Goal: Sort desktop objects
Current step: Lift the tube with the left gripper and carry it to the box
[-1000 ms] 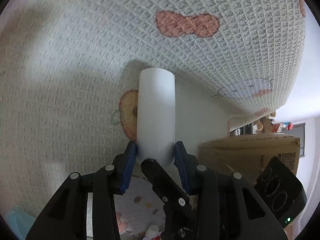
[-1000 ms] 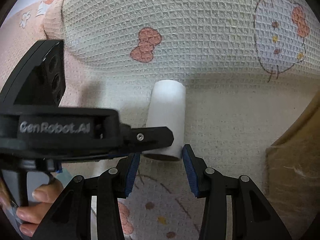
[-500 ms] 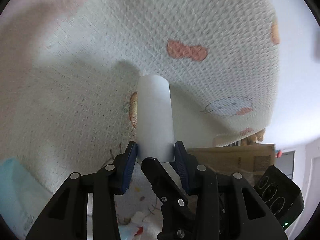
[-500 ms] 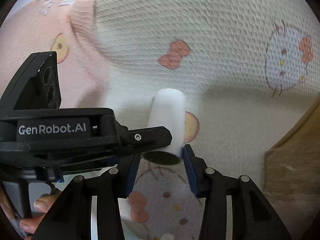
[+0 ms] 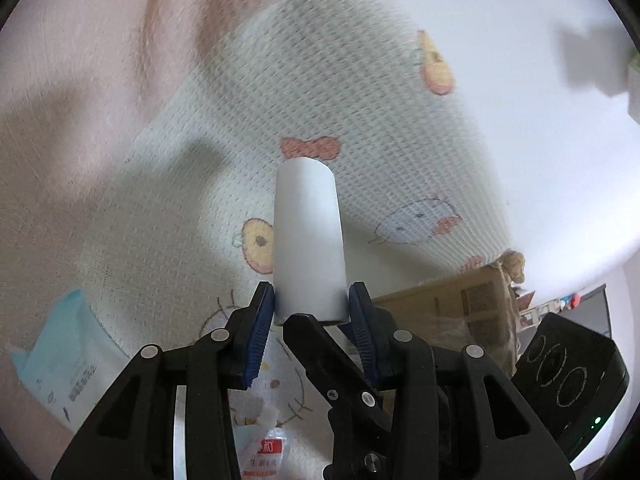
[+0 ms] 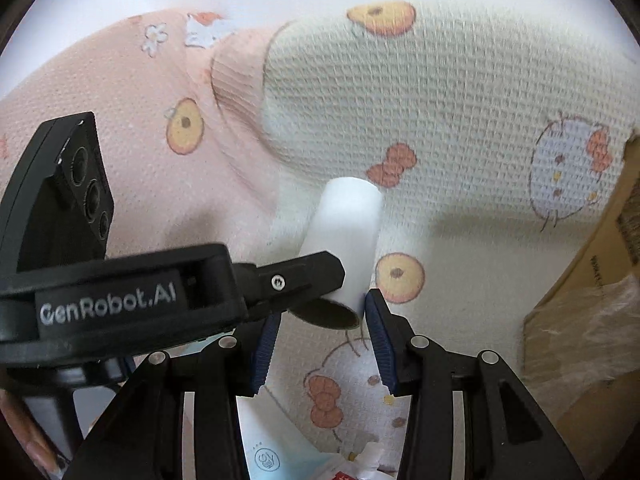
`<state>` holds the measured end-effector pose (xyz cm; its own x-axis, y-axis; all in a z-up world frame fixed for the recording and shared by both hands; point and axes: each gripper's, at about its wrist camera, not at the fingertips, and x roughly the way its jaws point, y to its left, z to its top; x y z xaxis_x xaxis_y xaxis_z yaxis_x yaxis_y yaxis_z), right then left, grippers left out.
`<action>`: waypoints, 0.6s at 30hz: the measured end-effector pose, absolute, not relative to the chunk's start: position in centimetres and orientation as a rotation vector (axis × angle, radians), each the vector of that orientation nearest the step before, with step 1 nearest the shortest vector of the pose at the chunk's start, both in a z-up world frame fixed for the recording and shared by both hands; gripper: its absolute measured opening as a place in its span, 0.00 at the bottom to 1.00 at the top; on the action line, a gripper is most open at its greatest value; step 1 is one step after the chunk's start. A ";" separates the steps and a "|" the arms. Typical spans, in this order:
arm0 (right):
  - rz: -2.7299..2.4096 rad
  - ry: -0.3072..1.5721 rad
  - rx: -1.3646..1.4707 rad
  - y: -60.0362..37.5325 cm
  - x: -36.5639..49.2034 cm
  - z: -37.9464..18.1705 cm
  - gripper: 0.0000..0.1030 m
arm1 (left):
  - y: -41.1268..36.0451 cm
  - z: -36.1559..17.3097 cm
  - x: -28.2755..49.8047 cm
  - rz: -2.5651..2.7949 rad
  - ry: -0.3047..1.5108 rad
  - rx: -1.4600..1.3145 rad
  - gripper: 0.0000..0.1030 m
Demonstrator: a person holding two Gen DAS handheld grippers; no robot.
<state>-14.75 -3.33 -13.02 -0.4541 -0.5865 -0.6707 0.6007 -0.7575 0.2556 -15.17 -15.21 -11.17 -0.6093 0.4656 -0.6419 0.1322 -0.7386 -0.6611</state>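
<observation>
A white tube (image 5: 308, 240) stands up between the blue pads of my left gripper (image 5: 310, 300), which is shut on its lower end. A black finger of the right gripper (image 5: 320, 348) crosses just under the tube. In the right wrist view the same white tube (image 6: 344, 232) leans left, its dark open end toward the camera, and my right gripper (image 6: 322, 316) is shut on that end. The right pad touches the rim. The left gripper's finger (image 6: 304, 276) lies across the tube and hides the other pad. The tube hangs above a cream waffle blanket (image 5: 168, 216).
A pale blue packet (image 5: 60, 356) and a small red-labelled sachet (image 5: 264, 448) lie on the blanket below. A cardboard box (image 6: 592, 320) stands at the right. A pink blanket (image 6: 120, 92) lies at the left. A person's fingers (image 6: 36, 448) hold the left gripper's handle.
Both grippers have risen together with the tube still between their pads. The blanket has dropped away, and the packets below and the pink blanket have come into view.
</observation>
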 end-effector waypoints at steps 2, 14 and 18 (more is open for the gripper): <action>-2.211 0.015 0.990 -3.3 -14.9 -13.2 0.39 | -14.4 -10.3 -14.6 2.464 -1.000 -1.252 0.41; -2.233 -0.008 0.868 -1.5 -13.1 -8.7 0.39 | -10.7 -4.5 -12.3 2.557 -0.856 -1.120 0.41; -2.248 -0.006 0.829 -0.6 -12.6 -7.3 0.39 | -9.5 -2.5 -12.0 2.563 -0.822 -1.080 0.41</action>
